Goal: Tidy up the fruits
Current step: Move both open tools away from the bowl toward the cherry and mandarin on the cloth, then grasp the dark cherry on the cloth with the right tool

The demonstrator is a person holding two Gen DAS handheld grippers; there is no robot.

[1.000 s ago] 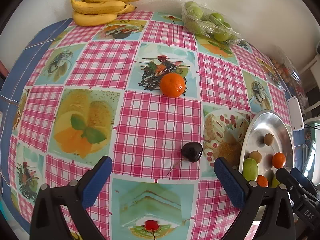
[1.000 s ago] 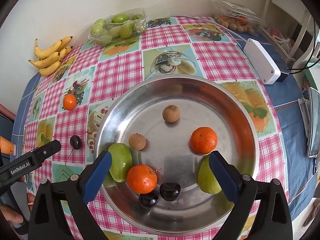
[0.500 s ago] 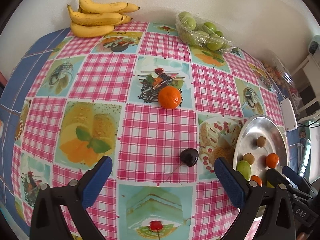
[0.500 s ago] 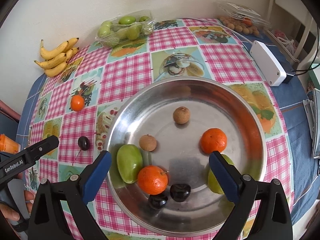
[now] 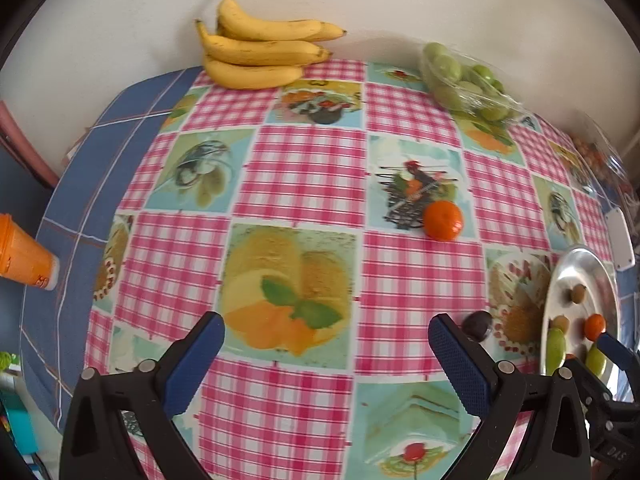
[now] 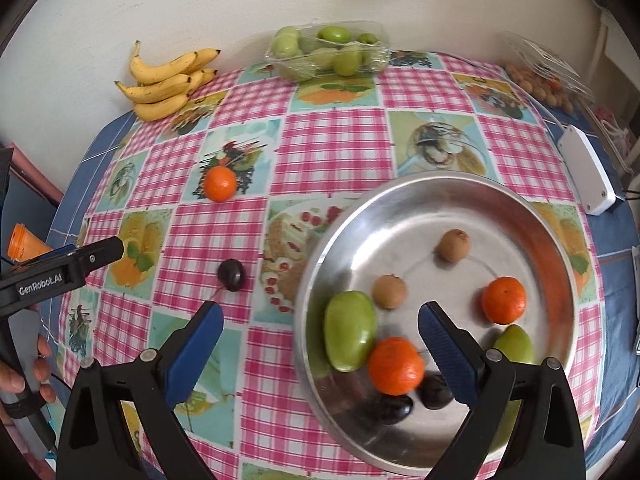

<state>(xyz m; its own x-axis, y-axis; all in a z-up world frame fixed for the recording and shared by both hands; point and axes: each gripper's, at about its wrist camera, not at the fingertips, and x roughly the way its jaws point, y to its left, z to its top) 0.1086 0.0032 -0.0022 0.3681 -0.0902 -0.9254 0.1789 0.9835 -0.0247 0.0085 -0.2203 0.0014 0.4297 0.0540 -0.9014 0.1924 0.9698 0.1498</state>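
Dark glossy cherry with thin stem, alone on tablecloth.

Cherry on tablecloth left of the tray; tangerine behind it, bananas farthest back.

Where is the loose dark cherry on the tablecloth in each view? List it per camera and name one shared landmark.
Left wrist: the dark cherry lies at lower right, just past the tip of the left gripper's right finger, short of the steel tray.
Right wrist: the same cherry lies left of centre, left of the tray.
Shared landmark: the lone orange on the cloth, farther back toward the wall.
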